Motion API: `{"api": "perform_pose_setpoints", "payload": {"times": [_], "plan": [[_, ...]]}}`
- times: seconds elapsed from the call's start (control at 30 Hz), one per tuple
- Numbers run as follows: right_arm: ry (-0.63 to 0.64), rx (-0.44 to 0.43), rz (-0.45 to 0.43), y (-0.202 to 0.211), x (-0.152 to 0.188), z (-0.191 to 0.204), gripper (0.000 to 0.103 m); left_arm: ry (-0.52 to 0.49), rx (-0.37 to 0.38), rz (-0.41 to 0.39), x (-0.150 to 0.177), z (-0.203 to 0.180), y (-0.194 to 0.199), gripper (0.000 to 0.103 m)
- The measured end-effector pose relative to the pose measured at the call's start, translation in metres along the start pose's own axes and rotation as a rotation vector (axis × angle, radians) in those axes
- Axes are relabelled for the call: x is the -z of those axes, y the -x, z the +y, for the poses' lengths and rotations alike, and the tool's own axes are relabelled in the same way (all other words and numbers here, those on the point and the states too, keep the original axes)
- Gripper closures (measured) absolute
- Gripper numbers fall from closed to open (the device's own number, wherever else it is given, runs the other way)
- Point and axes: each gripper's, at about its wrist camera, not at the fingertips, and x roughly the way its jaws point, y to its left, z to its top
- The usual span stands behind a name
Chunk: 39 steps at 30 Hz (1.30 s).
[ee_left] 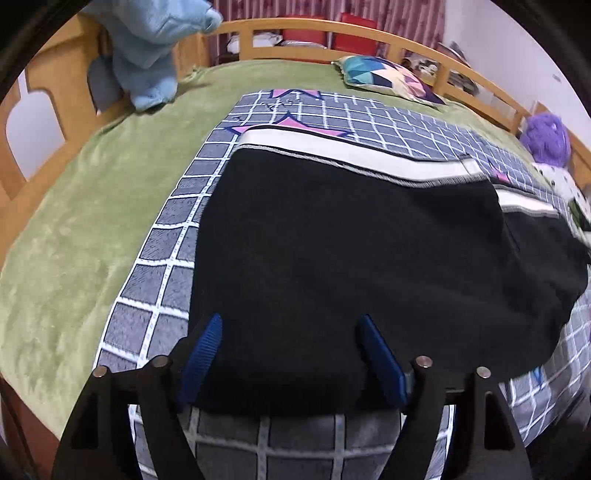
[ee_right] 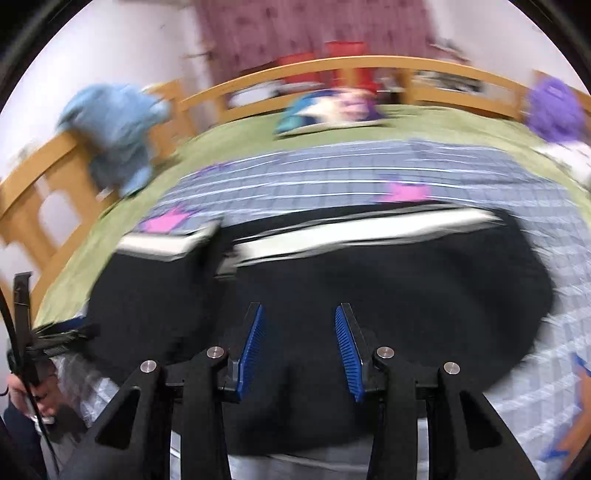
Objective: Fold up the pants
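We see the left hand-held gripper (ee_left: 291, 354) with its blue ribbed pads spread wide, holding nothing, poised at the near edge of the black fabric pants with a white side stripe (ee_left: 351, 251). The pants lie spread just ahead of its fingers on a grey checked blanket with white grid lines and pink stars (ee_left: 159, 273), which covers part of a green plush bedspread (ee_left: 74, 206). The white stripe runs along the far side of the pants, beyond the fingertips.

Farther ahead and to the left of this gripper, a light blue plush garment (ee_left: 147, 55) hangs over the wooden bed rail (ee_left: 295, 27). Ahead and to the right lies a cushion with a colourful geometric print (ee_left: 388, 75), and at the far right sits a purple fluffy toy (ee_left: 546, 136).

The right hand-held gripper (ee_right: 299, 350) is likewise open at a moderate width and empty, its pads over the black pants (ee_right: 369, 280), which fill the space directly ahead of and under its fingers. This view is strongly blurred, so we cannot tell whether the pads touch the cloth.
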Motion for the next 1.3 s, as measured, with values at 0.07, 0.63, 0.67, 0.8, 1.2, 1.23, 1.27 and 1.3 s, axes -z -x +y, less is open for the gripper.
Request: {"api": "perform_pose_setpoints", "payload": {"times": [0.07,0.63,0.67,0.8,1.2,1.23,1.27,1.3], "plan": [[0.053,-0.040,0.013,-0.022,-0.006,0.032,0.063,0.006,0.013,-0.001,0.005,0.000,0.004,0.022],[0.043,0.015,0.156,-0.145,-0.043,0.071,0.096,0.121,0.126,-0.099,0.008,0.044,0.018,0.022],[0.083,0.036,0.155,-0.138,-0.040,0.076,0.095,0.129,0.132,-0.099,0.008,0.045,0.017,0.022],[0.044,0.057,0.099,-0.083,-0.019,0.078,0.079,0.110,0.131,-0.063,0.010,0.041,0.011,0.022],[0.068,-0.034,0.084,-0.032,0.073,0.082,0.065,0.296,0.186,-0.061,0.025,0.082,0.019,0.022],[0.056,-0.047,0.073,-0.027,0.071,0.077,0.057,0.329,0.209,-0.044,0.027,0.087,0.015,0.022],[0.052,-0.047,0.057,-0.021,0.069,0.070,0.049,0.359,0.237,-0.021,0.029,0.092,0.010,0.022],[0.059,-0.032,0.041,-0.015,0.067,0.066,0.047,0.389,0.264,0.003,0.030,0.095,0.005,0.022]]}}
